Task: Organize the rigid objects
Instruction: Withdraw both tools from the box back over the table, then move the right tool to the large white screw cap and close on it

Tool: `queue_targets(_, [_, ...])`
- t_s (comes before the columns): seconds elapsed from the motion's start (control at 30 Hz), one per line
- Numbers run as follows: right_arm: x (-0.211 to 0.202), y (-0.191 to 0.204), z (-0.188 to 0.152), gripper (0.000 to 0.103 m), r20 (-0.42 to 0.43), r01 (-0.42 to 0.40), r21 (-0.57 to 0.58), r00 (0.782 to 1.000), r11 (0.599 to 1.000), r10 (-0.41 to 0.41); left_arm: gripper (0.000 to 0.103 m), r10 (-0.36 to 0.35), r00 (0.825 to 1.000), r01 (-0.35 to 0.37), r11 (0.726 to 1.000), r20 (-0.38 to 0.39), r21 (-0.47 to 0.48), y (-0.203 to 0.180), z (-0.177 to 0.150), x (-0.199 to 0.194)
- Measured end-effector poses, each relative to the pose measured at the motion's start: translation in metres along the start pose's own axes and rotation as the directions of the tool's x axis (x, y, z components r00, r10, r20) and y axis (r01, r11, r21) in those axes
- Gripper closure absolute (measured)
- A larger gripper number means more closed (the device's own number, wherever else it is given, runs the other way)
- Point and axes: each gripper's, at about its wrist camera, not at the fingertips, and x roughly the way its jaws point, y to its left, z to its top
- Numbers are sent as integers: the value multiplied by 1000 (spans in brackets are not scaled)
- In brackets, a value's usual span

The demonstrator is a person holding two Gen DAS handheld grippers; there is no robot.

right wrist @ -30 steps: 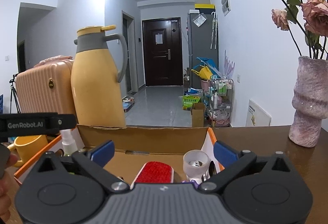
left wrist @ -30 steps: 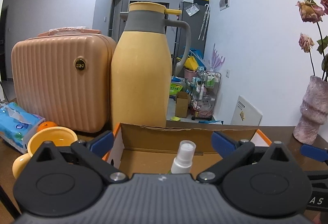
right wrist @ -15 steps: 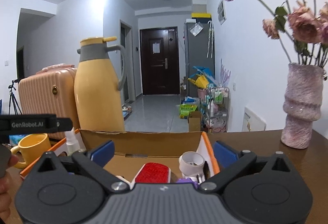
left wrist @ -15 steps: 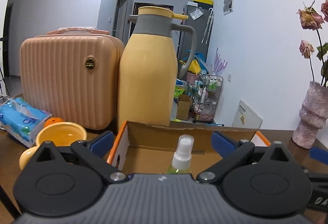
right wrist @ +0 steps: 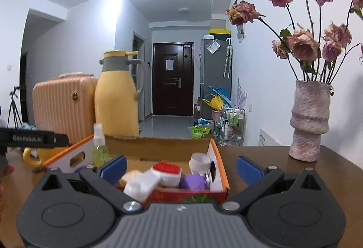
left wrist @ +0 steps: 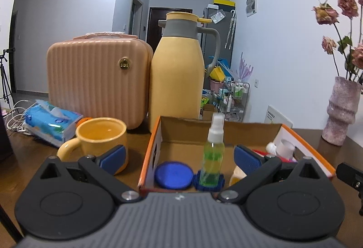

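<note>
While both tools are hovering low over the near edge of the brown table, the left gripper is holding its blue-padded jaws spread wide with nothing between them, and the right gripper is doing likewise.

Just beyond them an orange-trimmed cardboard box is sitting on the table, open at the top. Inside, near its front-left corner, a blue round lid is lying flat, and beside it a clear spray bottle of green liquid with a white nozzle is standing upright on a small blue base. Toward the box's right side a white-handled red brush, a purple object and a white roll are crowding together.

Left of the box a yellow mug is standing, with a blue tissue pack lying farther left. Behind the box a yellow thermos jug and a peach ribbed case are standing side by side. Toward the right edge a pink vase is holding dried roses.
</note>
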Motion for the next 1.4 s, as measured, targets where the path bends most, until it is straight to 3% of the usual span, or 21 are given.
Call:
queue_targets(0.63, [-92, 15, -51, 0, -95, -24, 5, 995, 1000, 24, 0, -79, 994, 82, 995, -75, 48, 13, -54, -103])
queue_targets(0.9, [-98, 16, -61, 0, -170, -16, 15, 985, 1000, 18, 0, -91, 991, 97, 994, -101, 58, 22, -67, -126])
queue_targets(1.4, [-90, 22, -68, 0, -255, -28, 3, 966, 1000, 28, 0, -87, 985, 99, 993, -151, 71, 25, -77, -126])
